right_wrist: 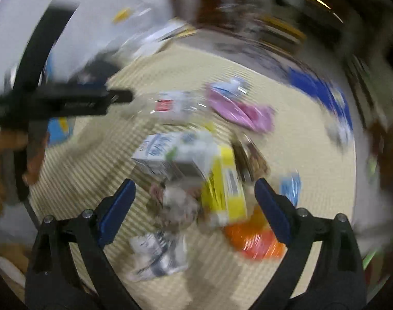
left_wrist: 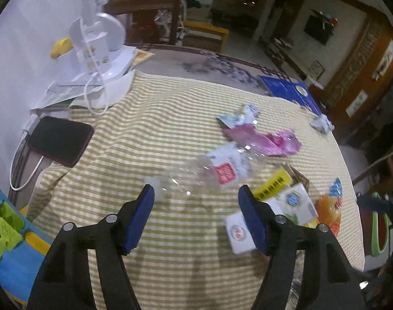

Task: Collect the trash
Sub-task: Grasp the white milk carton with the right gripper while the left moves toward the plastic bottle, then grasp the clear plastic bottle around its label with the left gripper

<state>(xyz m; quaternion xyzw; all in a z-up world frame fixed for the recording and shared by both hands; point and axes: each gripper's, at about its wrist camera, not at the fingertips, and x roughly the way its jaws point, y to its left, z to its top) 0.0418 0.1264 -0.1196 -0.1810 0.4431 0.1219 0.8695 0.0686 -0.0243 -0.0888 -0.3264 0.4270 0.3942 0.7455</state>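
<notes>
Trash lies on a green-striped cloth (left_wrist: 150,134). A crushed clear plastic bottle (left_wrist: 209,173) with a red label lies just ahead of my open, empty left gripper (left_wrist: 196,193). Beyond it are a pink wrapper (left_wrist: 266,139), a blue-white wrapper (left_wrist: 240,116) and a crumpled paper ball (left_wrist: 321,124). White cartons (left_wrist: 289,204), a yellow box (left_wrist: 272,183) and an orange wrapper (left_wrist: 330,206) lie to the right. The right wrist view is blurred. My right gripper (right_wrist: 195,190) is open and empty above a white carton (right_wrist: 175,155), the yellow box (right_wrist: 224,193) and crumpled paper (right_wrist: 157,255). The left gripper (right_wrist: 113,98) shows there near the bottle (right_wrist: 170,107).
A white lamp base (left_wrist: 101,54) with a cable, papers and a dark phone (left_wrist: 59,139) on charge sit at the left. A blue book (left_wrist: 289,90) lies at the far right. A wooden chair (left_wrist: 150,13) stands behind the table. A green-rimmed bin (left_wrist: 377,227) stands past the table's right edge.
</notes>
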